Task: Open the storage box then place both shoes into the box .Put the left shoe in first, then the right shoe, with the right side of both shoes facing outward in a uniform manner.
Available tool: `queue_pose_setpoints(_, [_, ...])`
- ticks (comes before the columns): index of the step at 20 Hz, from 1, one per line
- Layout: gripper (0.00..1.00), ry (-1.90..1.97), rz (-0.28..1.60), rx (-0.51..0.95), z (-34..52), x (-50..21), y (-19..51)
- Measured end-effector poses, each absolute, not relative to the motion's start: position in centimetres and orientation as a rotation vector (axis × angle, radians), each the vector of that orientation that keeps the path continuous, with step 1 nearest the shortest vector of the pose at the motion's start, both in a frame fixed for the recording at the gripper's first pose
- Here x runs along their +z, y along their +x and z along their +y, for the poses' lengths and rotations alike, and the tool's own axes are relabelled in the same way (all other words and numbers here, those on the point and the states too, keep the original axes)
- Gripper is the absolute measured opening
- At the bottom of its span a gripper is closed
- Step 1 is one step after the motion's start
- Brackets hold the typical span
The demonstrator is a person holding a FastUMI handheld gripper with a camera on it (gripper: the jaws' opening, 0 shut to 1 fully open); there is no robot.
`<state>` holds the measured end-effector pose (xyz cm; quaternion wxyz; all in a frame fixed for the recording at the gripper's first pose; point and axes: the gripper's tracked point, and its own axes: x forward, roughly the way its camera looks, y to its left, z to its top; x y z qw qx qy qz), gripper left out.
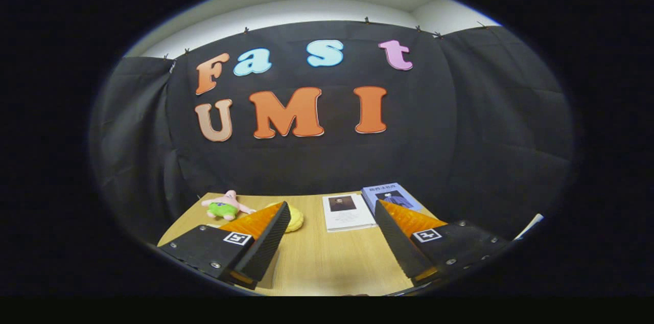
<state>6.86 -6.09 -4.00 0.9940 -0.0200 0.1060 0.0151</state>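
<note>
My gripper (332,207) is held level above a wooden table (327,262), looking toward the booth's black cloth wall. Its two fingers stand wide apart, open, with bare tabletop between them and nothing held. The left fingertip (278,211) overlaps a yellow soft object behind it. The right fingertip (386,211) sits in front of a blue book.
Beyond the left finger lie a pink star-shaped plush toy with green shorts (226,205) and a yellow bun-like object (296,219). Beyond the gap between the fingers lies a white booklet (347,211); a blue book (391,194) lies to its right. The table ends at the cloth wall.
</note>
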Motion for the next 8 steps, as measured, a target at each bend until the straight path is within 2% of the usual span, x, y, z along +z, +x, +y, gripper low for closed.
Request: queue_pose_setpoints(8, [0.98, -0.05, 0.145, -0.039, -12.4, -1.3, 5.5])
